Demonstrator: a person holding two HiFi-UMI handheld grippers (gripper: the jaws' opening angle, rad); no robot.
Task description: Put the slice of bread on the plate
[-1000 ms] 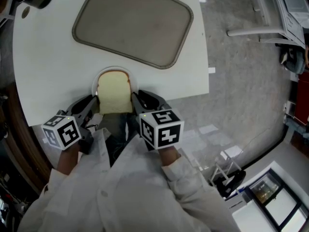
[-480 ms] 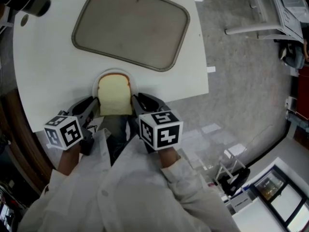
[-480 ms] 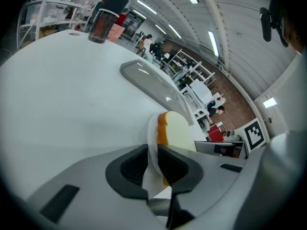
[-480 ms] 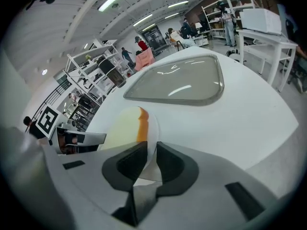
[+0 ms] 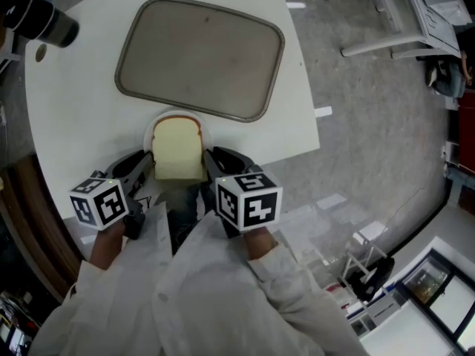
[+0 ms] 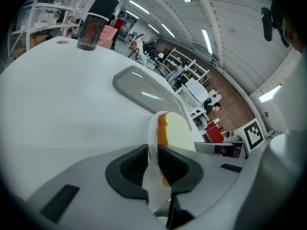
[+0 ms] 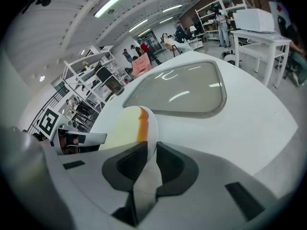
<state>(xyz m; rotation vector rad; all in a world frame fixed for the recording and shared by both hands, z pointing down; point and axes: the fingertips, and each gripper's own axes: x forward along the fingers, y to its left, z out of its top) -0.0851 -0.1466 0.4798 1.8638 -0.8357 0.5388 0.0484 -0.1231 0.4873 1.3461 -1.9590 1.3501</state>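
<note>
A slice of bread [image 5: 178, 148] with a brown crust lies on a small white plate [image 5: 157, 124] at the near edge of the white table. My left gripper [image 5: 145, 166] is shut on the plate's left rim and my right gripper [image 5: 211, 162] is shut on its right rim. In the left gripper view the thin plate [image 6: 152, 138] stands edge-on in the left gripper [image 6: 154, 163], with the bread [image 6: 178, 133] to its right. In the right gripper view the plate [image 7: 153, 131] passes through the right gripper [image 7: 149, 159], and the bread [image 7: 122, 128] lies to its left.
A large grey tray [image 5: 200, 58] lies on the table just beyond the plate; it shows again as the tray [image 6: 144, 87] and the tray [image 7: 180, 90]. A dark cup [image 5: 41, 21] stands at the table's far left. The table edge [image 5: 312, 136] drops to the floor on the right.
Both grippers keep their hold on the plate with the bread. The plate has edged slightly toward the tray, and the head view has shifted a little.
</note>
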